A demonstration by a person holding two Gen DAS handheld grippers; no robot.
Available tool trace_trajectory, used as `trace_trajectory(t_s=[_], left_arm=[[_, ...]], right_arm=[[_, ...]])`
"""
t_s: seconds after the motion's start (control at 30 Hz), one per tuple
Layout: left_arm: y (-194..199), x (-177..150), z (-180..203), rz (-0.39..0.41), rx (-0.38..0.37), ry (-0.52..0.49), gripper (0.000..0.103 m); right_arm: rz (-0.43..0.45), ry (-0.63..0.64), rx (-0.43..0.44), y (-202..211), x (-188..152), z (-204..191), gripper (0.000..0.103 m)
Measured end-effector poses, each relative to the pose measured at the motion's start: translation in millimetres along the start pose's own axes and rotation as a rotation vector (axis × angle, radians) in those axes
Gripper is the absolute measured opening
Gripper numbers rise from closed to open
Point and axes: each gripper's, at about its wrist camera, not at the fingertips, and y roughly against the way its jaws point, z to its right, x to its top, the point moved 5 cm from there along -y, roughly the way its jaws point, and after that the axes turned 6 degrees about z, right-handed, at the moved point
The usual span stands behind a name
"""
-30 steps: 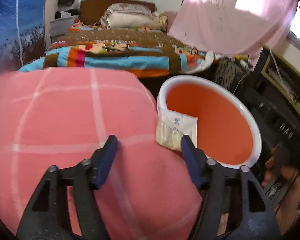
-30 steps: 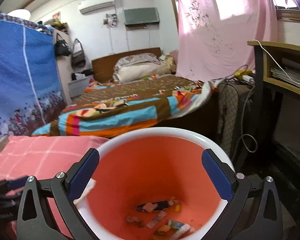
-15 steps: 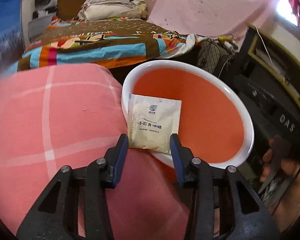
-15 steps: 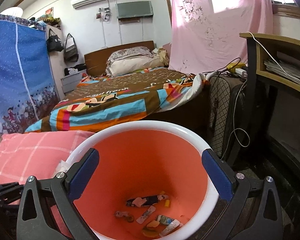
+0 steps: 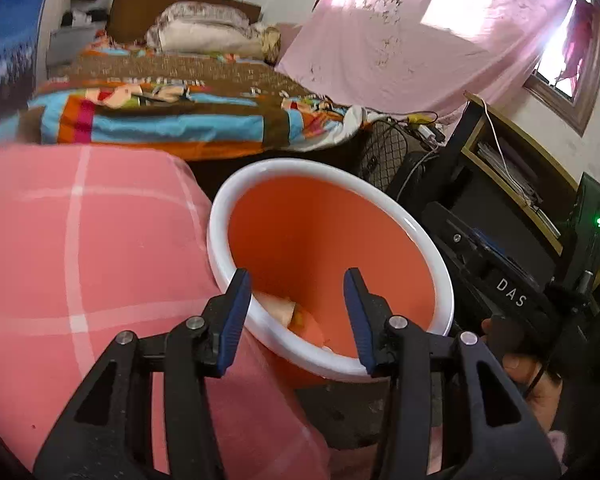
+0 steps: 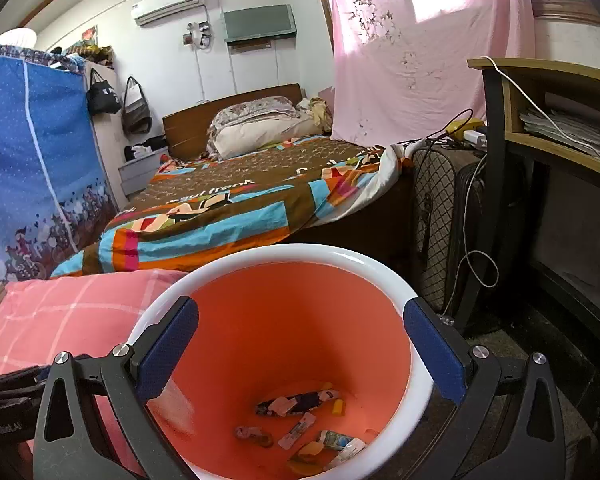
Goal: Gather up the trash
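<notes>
1. An orange bin (image 6: pixel 300 320) with a thick white rim stands upright, its near side pressed against the pink checked bedding (image 5: pixel 80 248).
2. Small wrappers (image 6: pixel 300 428) lie scattered across its bottom: one dark, the others pale or yellow.
3. A cream packet (image 5: pixel 278 306) lies inside against the near wall, just below the rim.
</notes>
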Motion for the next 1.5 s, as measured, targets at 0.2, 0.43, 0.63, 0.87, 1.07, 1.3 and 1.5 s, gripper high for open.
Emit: trace_trajectory(t_s=[0.2, 0.43, 0.63, 0.87, 1.07, 1.3, 1.5], left_arm=[[27, 13, -9, 0.113, 0.068, 0.011, 0.052], [69, 29, -21, 0.233, 0.151, 0.019, 0.063], [110, 32, -27, 0.328, 0.219, 0.013, 0.083], [160, 29, -38, 0.426, 0.288, 0.004, 0.097], [201, 19, -51, 0.507, 0.338, 0.024, 0.103], [232, 3, -63, 0.541, 0.388, 0.018, 0.103], [253, -21, -68, 0.558, 0.441, -0.017, 0.103]], right_arm=[[0.089, -0.001, 0.018, 17, 10, -5, 0.103], [0.197, 0.002, 0.066, 43, 21, -17, 0.103], [0.312, 0.022, 0.091, 75, 33, -30, 0.103], [0.418, 0.070, 0.113, 118, 43, -52, 0.103], [0.467, 0.115, 0.152, 152, 42, -75, 0.103], [0.484, 0.129, 0.174, 176, 34, -90, 0.103], [0.496, 0.145, 0.194, 197, 19, -101, 0.103]])
